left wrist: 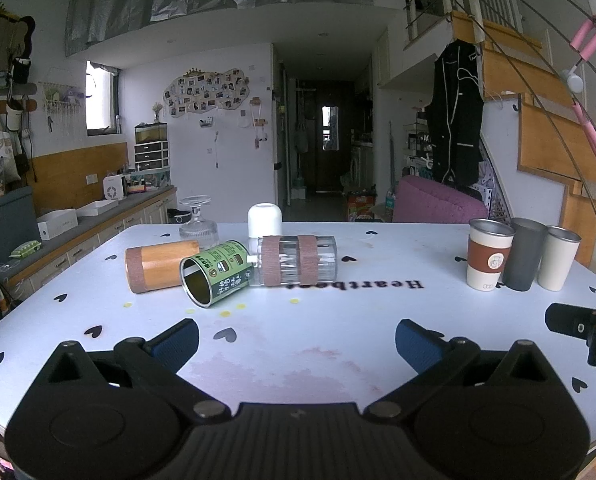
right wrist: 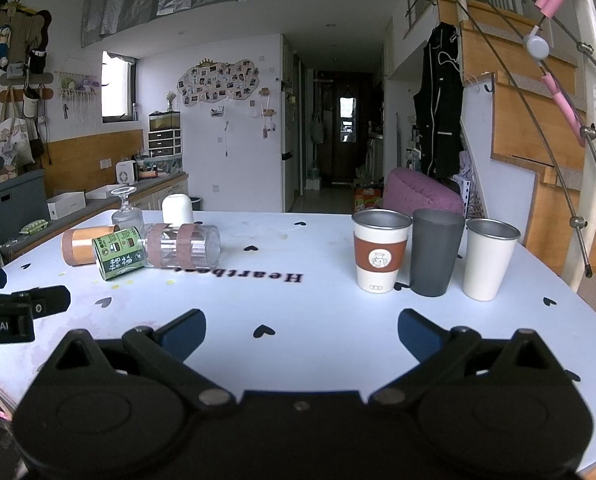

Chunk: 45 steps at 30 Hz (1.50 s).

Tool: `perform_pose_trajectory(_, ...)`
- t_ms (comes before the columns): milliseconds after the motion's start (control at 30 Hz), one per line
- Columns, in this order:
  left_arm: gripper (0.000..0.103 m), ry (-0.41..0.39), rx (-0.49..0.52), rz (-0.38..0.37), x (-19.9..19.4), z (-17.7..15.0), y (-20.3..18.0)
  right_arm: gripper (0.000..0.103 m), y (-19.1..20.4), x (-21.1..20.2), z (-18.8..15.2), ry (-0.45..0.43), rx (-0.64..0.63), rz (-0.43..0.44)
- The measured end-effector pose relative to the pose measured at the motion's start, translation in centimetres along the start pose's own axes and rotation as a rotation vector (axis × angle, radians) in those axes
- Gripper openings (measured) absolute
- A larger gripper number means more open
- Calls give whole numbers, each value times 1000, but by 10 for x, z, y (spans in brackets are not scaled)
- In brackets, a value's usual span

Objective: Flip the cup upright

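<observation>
Green tin cup [left wrist: 217,271] lies on its side on the left part of the table [left wrist: 298,352], nearest of the toppled items, well ahead of our left gripper [left wrist: 297,342], whose jaws stand wide apart and empty. Right gripper [right wrist: 301,338] likewise spread, holding nothing. Mouth points toward us and left; long axis runs horizontal, slanting away rightward. We advise gripping across the body, then rotating base-down.

Both wrist views face forward, low over the shared table [left wrist: 298,360]

White table [left wrist: 298,344] w/ black hearts; green tin [left wrist: 216,271]; white cup [right wrist: 381,254] w/ brown band; grey cup [right wrist: 433,252].
</observation>
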<state>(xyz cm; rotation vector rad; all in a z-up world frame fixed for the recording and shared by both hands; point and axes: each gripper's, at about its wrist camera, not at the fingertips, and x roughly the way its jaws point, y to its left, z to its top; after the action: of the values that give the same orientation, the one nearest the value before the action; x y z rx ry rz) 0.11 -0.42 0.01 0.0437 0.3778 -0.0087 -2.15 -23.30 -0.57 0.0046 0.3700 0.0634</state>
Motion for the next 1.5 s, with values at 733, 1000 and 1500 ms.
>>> perform_pose_trajectory(733,103,-40,-43,-3,6,5,-9,103,-6,-4,-2,-16,7,-7)
perform_pose_trajectory(1000,103,4,-180,-16,50,27,1,103,-16,-4,-8,-15,37,-13)
perform_pose_trajectory(1500,102,94,-720,146,161,64,14,103,-50,3,-29,24,100,-46)
